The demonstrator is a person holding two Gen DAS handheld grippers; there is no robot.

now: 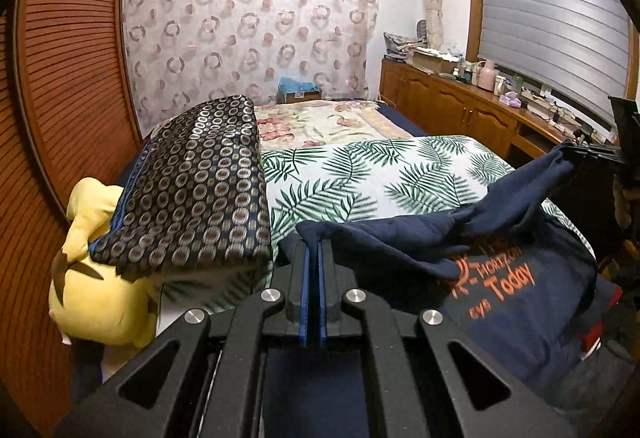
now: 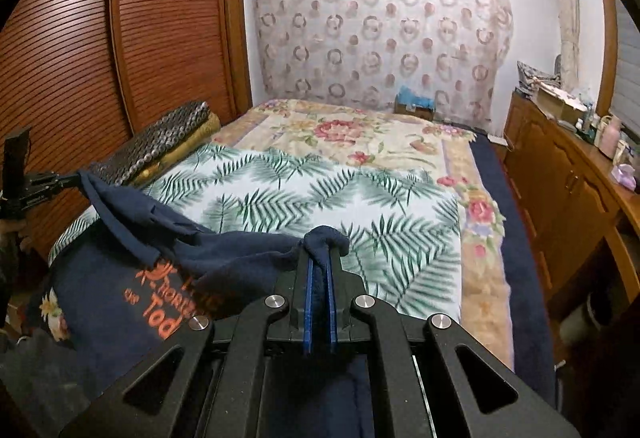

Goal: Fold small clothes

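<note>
A navy T-shirt point(image 1: 516, 302) with orange lettering lies at the near edge of the bed; it also shows in the right wrist view point(image 2: 120, 294). My left gripper point(image 1: 315, 244) is shut on one corner of the shirt's upper edge. My right gripper point(image 2: 320, 250) is shut on the other corner, with cloth bunched over its tips. The edge hangs lifted between the two grippers above the rest of the shirt. The right gripper shows at the right of the left wrist view point(image 1: 576, 153), and the left gripper at the left of the right wrist view point(image 2: 76, 177).
A leaf-print sheet point(image 2: 320, 189) covers the near bed, a floral blanket point(image 2: 360, 133) the far part. A patterned folded quilt point(image 1: 200, 189) and a yellow plush toy point(image 1: 100, 294) sit at the left. A louvered wardrobe point(image 2: 100, 49) is left, a wooden cabinet point(image 2: 568, 189) right.
</note>
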